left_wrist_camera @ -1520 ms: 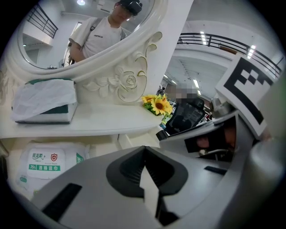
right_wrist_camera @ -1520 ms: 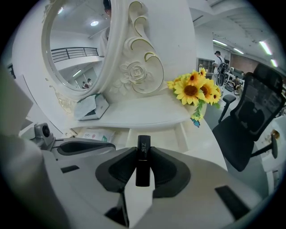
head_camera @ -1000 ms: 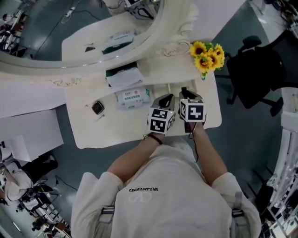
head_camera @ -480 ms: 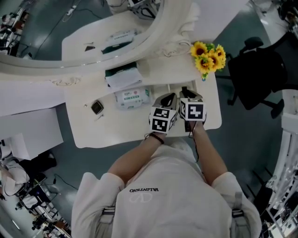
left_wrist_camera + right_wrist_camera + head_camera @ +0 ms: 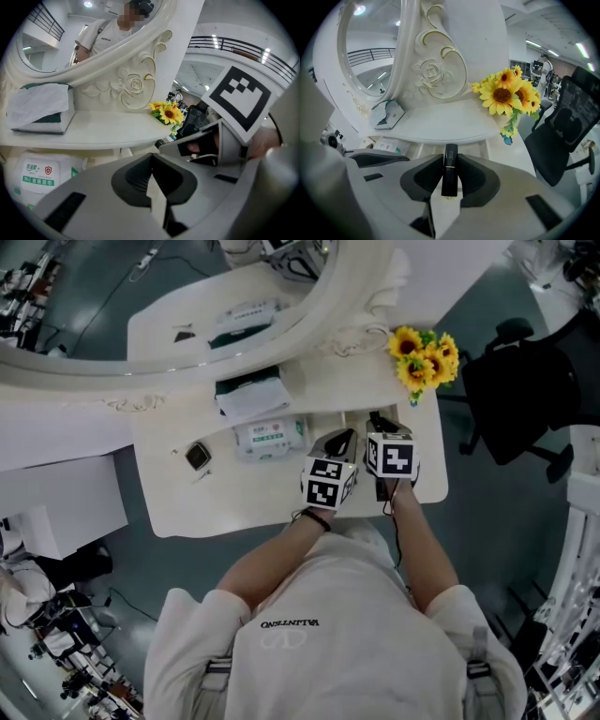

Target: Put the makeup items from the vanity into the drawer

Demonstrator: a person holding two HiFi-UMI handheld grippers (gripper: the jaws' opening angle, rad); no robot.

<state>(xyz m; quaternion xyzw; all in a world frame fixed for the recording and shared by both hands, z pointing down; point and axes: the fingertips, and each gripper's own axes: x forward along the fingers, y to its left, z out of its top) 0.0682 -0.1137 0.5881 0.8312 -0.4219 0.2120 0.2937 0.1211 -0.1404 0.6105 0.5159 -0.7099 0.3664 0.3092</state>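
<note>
My right gripper [image 5: 450,161] is shut on a slim black lipstick tube [image 5: 450,174] that stands upright between the pads, its top poking out past the fingertips. In the head view this gripper [image 5: 377,423] hovers over the right part of the white vanity [image 5: 234,507], just in front of the raised shelf. A shallow white drawer [image 5: 474,149] lies below that shelf, right ahead of the lipstick. Beside it on the left, my left gripper [image 5: 337,442] has its jaws shut [image 5: 151,159] with nothing between them. A small black compact [image 5: 197,457] lies on the vanity's left side.
A wet wipes pack [image 5: 269,437] lies left of the grippers, with a tissue box [image 5: 251,395] on the shelf behind it. Sunflowers [image 5: 422,354] stand at the shelf's right end under the ornate mirror frame [image 5: 361,310]. A black office chair [image 5: 511,399] stands off the table's right edge.
The right gripper has edged slightly toward the shelf with the lipstick still held. The left gripper has stayed where it was.
</note>
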